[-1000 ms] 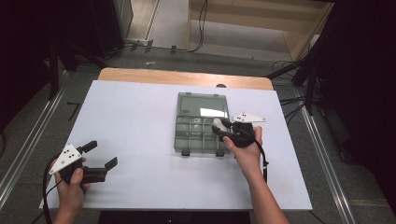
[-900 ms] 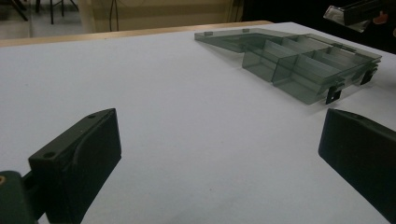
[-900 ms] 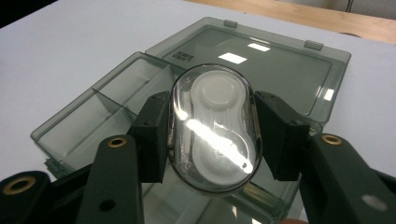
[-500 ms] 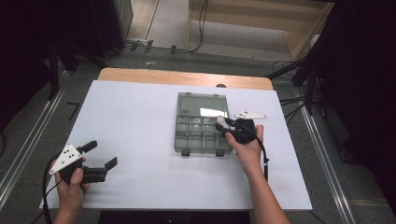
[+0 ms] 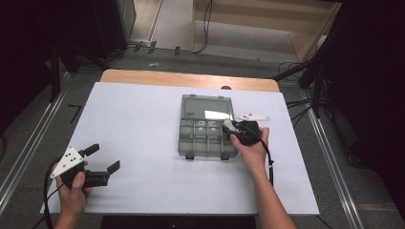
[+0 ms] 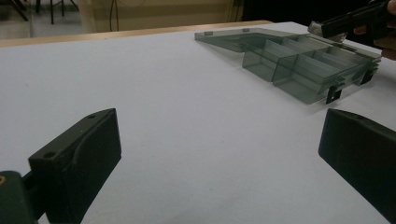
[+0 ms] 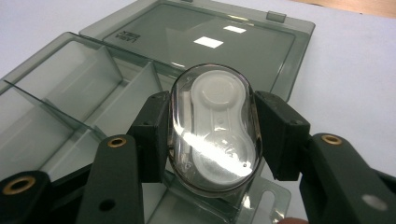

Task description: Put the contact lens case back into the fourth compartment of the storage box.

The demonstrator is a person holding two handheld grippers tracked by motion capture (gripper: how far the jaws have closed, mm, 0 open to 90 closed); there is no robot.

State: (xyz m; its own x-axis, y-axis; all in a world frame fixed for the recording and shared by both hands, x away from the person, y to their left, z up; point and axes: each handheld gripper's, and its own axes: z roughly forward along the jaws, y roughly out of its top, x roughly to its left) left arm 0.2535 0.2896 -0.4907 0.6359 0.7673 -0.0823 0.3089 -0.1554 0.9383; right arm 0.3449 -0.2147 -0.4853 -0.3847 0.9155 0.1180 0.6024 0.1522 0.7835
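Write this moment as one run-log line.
right gripper: shut on clear oval blister pack | over open smoky plastic organiser box | left gripper: open, empty

One smoky compartment box (image 5: 206, 125), lid open, frame centre. One clear oval case (image 7: 215, 128) with white insert. Two grippers: left gripper (image 5: 106, 157) lower left, right gripper (image 5: 228, 127) right of centre.

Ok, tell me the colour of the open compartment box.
Translucent smoky grey-green plastic compartment box; clearest in the right gripper view.
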